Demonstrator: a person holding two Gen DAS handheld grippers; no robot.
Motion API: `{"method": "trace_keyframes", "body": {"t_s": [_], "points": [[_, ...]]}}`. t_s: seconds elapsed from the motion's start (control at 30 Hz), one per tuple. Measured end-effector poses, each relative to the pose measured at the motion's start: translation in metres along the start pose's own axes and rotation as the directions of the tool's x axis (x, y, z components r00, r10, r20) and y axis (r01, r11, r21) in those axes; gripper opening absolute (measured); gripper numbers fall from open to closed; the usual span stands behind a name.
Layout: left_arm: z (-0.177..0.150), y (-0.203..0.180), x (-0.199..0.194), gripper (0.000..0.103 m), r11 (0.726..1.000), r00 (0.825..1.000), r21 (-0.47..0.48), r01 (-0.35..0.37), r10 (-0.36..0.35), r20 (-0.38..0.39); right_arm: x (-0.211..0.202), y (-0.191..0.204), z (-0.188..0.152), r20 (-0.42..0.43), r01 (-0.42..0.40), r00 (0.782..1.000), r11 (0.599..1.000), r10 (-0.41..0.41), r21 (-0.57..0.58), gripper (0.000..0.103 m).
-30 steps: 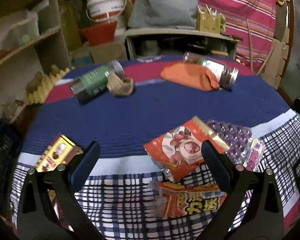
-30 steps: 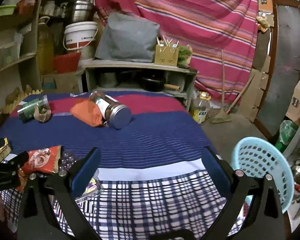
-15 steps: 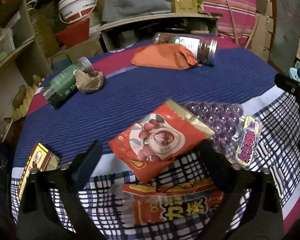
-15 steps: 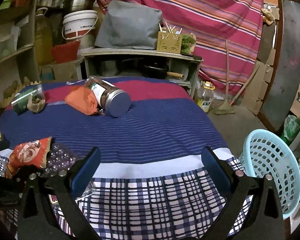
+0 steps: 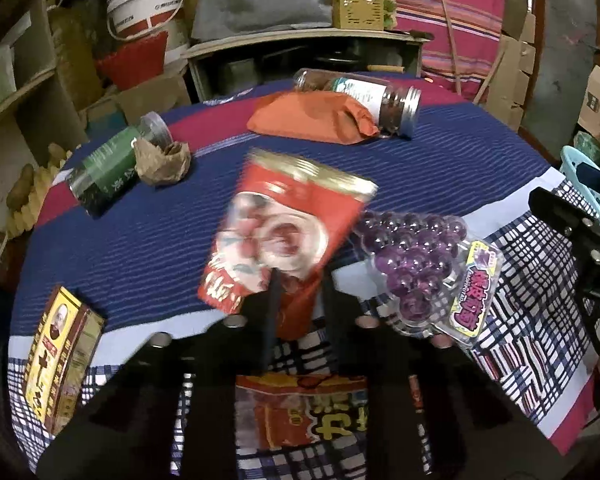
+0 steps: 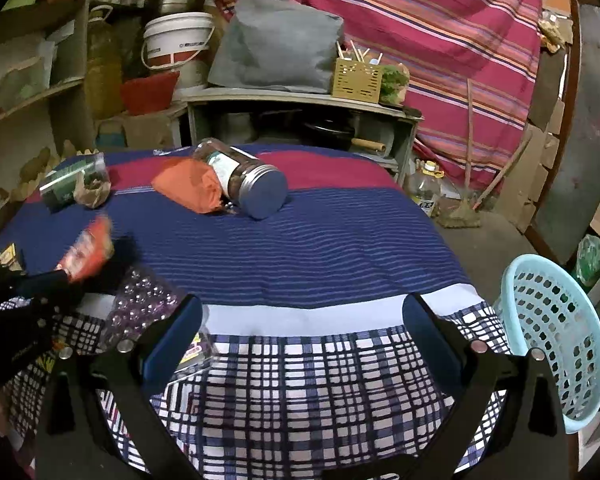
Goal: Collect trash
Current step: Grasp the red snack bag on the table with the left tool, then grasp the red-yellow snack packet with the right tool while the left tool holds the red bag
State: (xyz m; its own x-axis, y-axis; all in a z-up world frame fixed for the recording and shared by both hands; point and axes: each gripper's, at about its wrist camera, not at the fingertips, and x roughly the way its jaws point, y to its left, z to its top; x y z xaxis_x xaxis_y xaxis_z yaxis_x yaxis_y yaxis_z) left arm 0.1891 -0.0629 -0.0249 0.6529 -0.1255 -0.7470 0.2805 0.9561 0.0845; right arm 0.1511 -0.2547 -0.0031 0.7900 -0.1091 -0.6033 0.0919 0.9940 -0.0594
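We see our left gripper (image 5: 298, 292) with its jaws just closed narrow on the bottom edge of a red snack bag (image 5: 288, 228). The bag stands up blurred ahead of the fingers, its gold top edge away from us. Directly below the gripper, another red wrapper (image 5: 300, 412) lies flat on the checked part of the cloth (image 5: 532, 280). Just to the right of the fingers sits a clear pack of purple balls (image 5: 416, 256) with a bright label. Well to the left, near the table edge, lies a yellow box (image 5: 60, 356). Farther ahead to the left, a green jar (image 5: 112, 164) lies on its side, touching a crumpled brown paper (image 5: 162, 160). Far ahead and slightly right, an orange pouch (image 5: 312, 118) lies against a clear jar (image 5: 364, 98) with a metal lid, also on its side.

Our right gripper (image 6: 302, 336) hangs over the checked cloth with its blue-padded jaws wide apart and nothing between them. To its left, the left gripper shows as a dark shape with the red bag in its tip. To the right of the right gripper, beside the table edge, stands a light blue basket (image 6: 552, 336) with a perforated wall. At the far right of the left view, the right gripper appears as a dark frame in front of that basket.
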Motion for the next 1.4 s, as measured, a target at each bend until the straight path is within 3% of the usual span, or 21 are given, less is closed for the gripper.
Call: {"method": "trace_keyframes", "body": {"t_s": [0.13,0.33,0.67,1.03,1.3,1.4], "points": [[0.002,0.003,-0.006,0.008,0.999,0.999,0.013,-0.045,0.044,0.026,-0.004,0.0,-0.001,0.003,-0.012,1.0,1.0,0.012,0.008,0.098],[0.003,0.031,-0.019,0.005,0.996,0.995,-0.043,-0.075,0.077,0.059,-0.012,0.016,-0.004,0.007,-0.053,0.999,0.998,0.054,-0.029,0.098],[-0.005,0.074,-0.055,0.005,0.979,0.987,-0.18,-0.099,0.119,0.106,-0.041,0.085,-0.024,0.005,-0.229,0.972,0.958,0.233,-0.173,0.098],[-0.01,0.089,-0.065,0.005,0.969,0.981,-0.21,-0.131,0.157,0.11,-0.023,0.121,-0.043,-0.088,-0.277,0.961,0.925,0.263,-0.261,0.098],[-0.008,0.092,-0.061,0.005,0.965,0.981,-0.218,-0.143,0.168,0.1,0.001,0.13,-0.039,-0.194,-0.353,0.93,0.904,0.311,-0.242,0.097],[-0.006,0.092,-0.059,0.005,0.964,0.981,-0.222,-0.146,0.17,0.095,0.002,0.135,-0.039,-0.2,-0.348,0.932,0.902,0.302,-0.257,0.086]]}}
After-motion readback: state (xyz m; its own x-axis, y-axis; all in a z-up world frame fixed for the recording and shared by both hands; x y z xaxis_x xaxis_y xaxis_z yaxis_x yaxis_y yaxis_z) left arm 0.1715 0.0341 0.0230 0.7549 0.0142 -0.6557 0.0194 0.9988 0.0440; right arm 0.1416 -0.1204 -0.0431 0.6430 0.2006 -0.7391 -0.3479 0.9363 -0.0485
